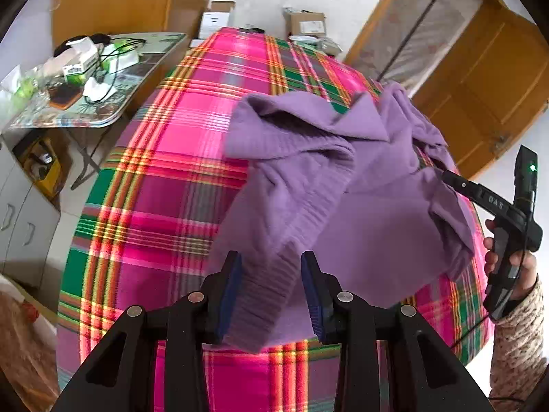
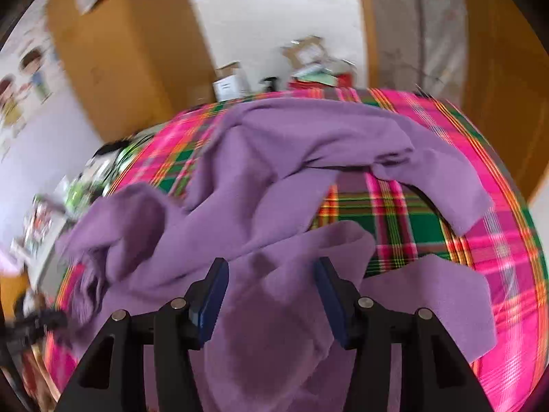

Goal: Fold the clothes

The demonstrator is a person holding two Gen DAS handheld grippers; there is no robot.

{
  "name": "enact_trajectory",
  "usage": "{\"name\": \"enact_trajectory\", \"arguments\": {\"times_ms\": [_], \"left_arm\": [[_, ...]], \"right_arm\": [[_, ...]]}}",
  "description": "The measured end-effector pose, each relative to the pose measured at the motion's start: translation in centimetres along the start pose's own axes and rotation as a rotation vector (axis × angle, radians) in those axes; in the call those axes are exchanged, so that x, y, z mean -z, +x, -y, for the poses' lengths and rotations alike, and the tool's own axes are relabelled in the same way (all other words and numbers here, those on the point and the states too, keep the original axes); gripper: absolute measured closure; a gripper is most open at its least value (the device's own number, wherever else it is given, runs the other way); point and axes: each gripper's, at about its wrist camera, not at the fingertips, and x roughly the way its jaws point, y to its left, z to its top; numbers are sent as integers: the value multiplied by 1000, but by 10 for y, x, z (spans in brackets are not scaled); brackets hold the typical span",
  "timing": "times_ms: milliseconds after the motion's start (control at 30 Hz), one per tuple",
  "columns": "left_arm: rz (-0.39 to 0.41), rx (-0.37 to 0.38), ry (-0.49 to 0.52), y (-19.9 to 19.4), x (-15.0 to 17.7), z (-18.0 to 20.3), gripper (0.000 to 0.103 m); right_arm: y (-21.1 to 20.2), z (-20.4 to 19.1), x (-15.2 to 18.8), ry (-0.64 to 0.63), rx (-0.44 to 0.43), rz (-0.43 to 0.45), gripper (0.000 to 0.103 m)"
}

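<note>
In the left wrist view, a cluttered side table (image 1: 103, 79) stands at ten o'clock, just off the bed's left edge, with grey drawers (image 1: 20, 213) below it at nine. The plaid bedspread (image 1: 164, 178) lies bare across the whole left half, from the near corner at seven o'clock up to the far end at twelve. The left gripper (image 1: 271, 292) sits at six o'clock with its jaws partly apart; a ribbed hem of the purple sweater (image 1: 343, 189) runs down between the blue pads (image 1: 230, 292), but they do not visibly pinch it. The sweater lies crumpled from the centre out to three o'clock, reaching the bed's right edge. There a hand (image 1: 507, 261) in a speckled sleeve holds the right gripper's handle at four o'clock, with a wooden door (image 1: 480, 79) behind at two.

In the blurred right wrist view, the sweater spreads from nine o'clock across the centre. The right gripper (image 2: 271, 295) stands wide open at six o'clock, cloth lying loose beneath and between its jaws, nothing clamped. Bare plaid shows at three o'clock, framed by a sleeve arching above and a flap at four, near the bed's right edge.
</note>
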Motion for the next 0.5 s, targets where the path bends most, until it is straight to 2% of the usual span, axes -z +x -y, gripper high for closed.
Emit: {"name": "enact_trajectory", "arguments": {"times_ms": [100,267,500], "left_arm": [[-9,-1,-12,4,-2,-3,66],[-16,1,-16,9,-4,-3,66],[-12,3,-25,12,-7,-4,66]], "right_arm": [[14,9,-6,81,2,-32,50],[35,8,-11,138,-44,-79,48],[54,15,-24,198,-19,-92,47]]}}
